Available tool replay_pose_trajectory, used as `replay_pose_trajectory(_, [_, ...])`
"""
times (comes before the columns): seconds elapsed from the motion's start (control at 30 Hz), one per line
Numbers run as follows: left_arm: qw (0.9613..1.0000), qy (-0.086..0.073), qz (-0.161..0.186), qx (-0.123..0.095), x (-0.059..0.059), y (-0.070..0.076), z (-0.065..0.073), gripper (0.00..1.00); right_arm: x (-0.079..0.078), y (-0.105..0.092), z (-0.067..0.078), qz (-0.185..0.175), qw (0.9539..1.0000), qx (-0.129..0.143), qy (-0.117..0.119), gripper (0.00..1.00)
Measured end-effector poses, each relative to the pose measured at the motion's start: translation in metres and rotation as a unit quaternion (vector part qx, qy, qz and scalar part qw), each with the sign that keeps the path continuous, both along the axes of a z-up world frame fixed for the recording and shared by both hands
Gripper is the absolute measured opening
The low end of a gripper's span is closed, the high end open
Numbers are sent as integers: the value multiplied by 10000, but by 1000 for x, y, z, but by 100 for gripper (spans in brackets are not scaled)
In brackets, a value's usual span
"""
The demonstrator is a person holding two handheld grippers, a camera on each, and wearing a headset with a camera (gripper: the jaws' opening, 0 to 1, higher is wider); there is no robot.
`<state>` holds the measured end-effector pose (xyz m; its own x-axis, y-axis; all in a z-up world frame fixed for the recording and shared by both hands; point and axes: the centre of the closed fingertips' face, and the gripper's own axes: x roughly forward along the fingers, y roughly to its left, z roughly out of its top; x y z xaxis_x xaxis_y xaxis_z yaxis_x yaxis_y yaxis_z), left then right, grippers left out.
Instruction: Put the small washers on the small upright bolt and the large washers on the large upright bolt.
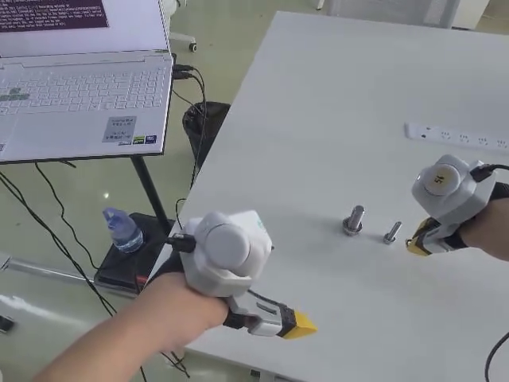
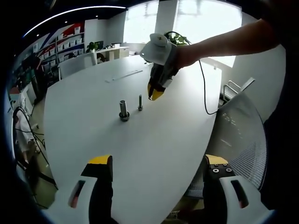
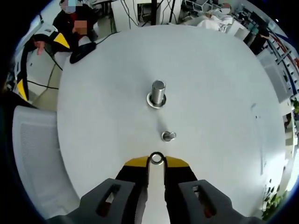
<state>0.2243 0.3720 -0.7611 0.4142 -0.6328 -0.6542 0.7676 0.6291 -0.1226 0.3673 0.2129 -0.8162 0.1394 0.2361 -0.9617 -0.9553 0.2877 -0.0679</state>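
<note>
Right hand-held gripper pinches a washer just beside the small upright bolt; left hand-held gripper spread wide, near desk edge.

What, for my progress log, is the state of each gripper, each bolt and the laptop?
left gripper: open, empty.
right gripper: shut on a washer.
washer: held between the right gripper's tips, not yet on a bolt.
large bolt: upright, untouched.
small bolt: upright, just ahead of the held washer.
laptop: open, screen lit.
</note>
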Motion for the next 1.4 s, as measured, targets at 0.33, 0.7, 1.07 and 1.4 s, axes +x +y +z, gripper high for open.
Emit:
replay_pose_trajectory(0.33, [10000, -11, -8, -11, 2, 0, 0, 79, 19, 9, 13, 22, 9999, 68, -148, 11])
replay_pose_trajectory(0.7, [10000, -4, 23, -12, 3, 3, -1, 79, 28, 18, 15, 93, 9997, 109, -186, 11])
replay_pose_trajectory(1.07, [10000, 11, 15, -3, 3, 4, -1, 78, 26, 20, 7, 140, 9998, 31, -108, 12])
replay_pose_trajectory(1.4, [10000, 29, 28, -1, 1, 5, -3, 78, 26, 21, 4, 133, 9999, 20, -100, 12])
